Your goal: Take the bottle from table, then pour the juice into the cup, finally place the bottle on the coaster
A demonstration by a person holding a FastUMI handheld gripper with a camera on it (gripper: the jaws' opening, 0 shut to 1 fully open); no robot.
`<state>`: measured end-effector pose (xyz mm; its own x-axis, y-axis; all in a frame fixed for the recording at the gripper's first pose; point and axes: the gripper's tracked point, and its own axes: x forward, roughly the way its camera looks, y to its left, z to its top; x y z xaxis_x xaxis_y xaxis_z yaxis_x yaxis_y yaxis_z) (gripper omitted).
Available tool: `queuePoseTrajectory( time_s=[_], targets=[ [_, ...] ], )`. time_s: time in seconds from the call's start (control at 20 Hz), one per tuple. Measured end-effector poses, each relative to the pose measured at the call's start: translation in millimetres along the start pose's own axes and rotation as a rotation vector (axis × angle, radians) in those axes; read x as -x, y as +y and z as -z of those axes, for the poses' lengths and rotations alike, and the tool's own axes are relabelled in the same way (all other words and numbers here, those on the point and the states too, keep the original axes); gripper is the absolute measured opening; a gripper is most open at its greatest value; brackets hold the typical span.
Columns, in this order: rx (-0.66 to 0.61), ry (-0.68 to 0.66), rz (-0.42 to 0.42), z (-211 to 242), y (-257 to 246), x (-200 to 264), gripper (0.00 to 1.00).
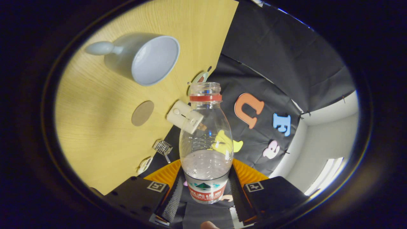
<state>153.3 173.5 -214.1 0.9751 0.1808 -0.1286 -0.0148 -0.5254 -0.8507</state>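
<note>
The gripper (pixel 206 190) clamps an uncapped clear bottle (pixel 205 140) between both fingers – a little liquid inside. Beyond them, a pale cup (pixel 149 58) and round coaster (pixel 142 113) sit on the wooden worktop (pixel 95 127).

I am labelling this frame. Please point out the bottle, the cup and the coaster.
bottle (pixel 205 133): gripper view, its clear body.
cup (pixel 155 60): gripper view, its inner wall.
coaster (pixel 142 113): gripper view, its flat top.

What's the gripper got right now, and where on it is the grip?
The gripper holds the uncapped plastic bottle, jaws closed on its lower body at the label band.
</note>
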Motion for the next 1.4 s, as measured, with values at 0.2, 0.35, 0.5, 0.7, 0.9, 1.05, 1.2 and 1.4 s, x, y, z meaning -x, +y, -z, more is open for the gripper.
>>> queuePoseTrajectory(
  time_s=[0.2,0.35,0.5,0.7,0.9,1.05,1.2,1.4],
  targets=[
    [-0.011,0.002,-0.003,1,1,0,0.75],
    [-0.026,0.002,-0.007,0,4,-1,0.75],
    [-0.065,0.002,-0.019,0,8,-1,0.75],
    [-0.245,0.014,-0.07,5,26,-3,0.76],
    [-0.44,0.029,-0.078,5,26,8,0.76],
    [-0.578,0.034,-0.063,10,24,12,0.76],
    [-0.738,0.026,-0.078,11,24,17,0.76],
    [-0.936,0.009,-0.112,8,27,25,0.76]
  ],
)
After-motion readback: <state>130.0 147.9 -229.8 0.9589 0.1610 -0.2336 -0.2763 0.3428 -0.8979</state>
